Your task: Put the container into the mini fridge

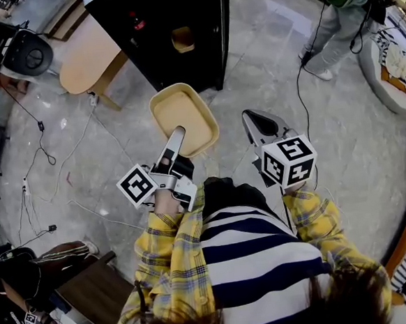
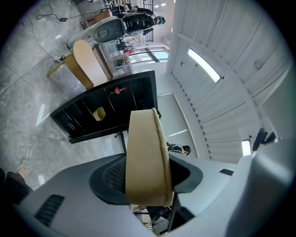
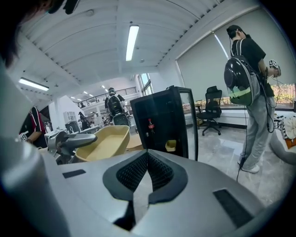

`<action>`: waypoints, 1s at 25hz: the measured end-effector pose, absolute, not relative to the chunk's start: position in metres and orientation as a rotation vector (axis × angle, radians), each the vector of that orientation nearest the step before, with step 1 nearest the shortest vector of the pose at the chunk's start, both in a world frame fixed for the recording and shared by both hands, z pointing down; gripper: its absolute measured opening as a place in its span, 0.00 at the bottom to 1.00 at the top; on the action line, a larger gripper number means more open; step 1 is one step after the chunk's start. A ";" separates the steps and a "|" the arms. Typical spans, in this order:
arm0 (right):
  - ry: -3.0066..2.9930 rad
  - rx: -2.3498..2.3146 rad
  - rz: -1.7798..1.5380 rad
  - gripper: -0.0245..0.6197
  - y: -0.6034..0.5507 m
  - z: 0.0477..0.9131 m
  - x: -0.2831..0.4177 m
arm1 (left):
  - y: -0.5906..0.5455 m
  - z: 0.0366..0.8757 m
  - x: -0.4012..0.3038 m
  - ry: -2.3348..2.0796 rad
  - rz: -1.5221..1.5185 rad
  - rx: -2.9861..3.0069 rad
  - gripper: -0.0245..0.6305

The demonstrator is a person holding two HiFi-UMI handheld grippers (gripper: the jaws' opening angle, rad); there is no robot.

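The beige, rounded-rectangular plastic container (image 1: 185, 117) is held up over the grey marbled floor (image 1: 105, 165), in front of the black mini fridge (image 1: 165, 35) and clear of it. It has not gone in. The head view looks straight into its open mouth: the inside is bare, with nothing lying in it.

The left tongs (image 1: 178, 133) pinch the container at its near wall, one jaw inside and one outside. In the left gripper view that wall stands edge-on between the ribbed pads, which press it from both sides.

The right tongs (image 1: 254, 119) hover just to the right of the container and do not touch it. Their jaws are pressed together with nothing between them, as the right gripper view shows plainly.

Inside the dark fridge sits a small yellow cup (image 1: 183, 39) on a shelf, and higher up there is a small red item (image 1: 134, 21), too small to tell what it is. Whether the yellow cup holds anything cannot be made out.

To the left of the fridge stands a pale wooden table (image 1: 89, 55) with a rounded top.
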State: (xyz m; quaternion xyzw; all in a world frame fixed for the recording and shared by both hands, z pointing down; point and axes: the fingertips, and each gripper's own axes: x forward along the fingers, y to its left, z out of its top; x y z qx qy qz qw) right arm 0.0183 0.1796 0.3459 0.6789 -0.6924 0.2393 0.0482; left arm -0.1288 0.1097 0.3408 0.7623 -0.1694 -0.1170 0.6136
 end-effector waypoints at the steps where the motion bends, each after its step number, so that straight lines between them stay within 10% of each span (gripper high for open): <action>1: -2.110 2.067 0.730 0.08 0.174 0.346 0.019 | 0.102 0.341 -0.127 -0.390 -0.274 1.751 0.38; 25: -2.029 2.084 0.741 0.08 0.066 0.359 0.032 | -0.024 0.367 -0.097 -0.366 -0.227 1.747 0.38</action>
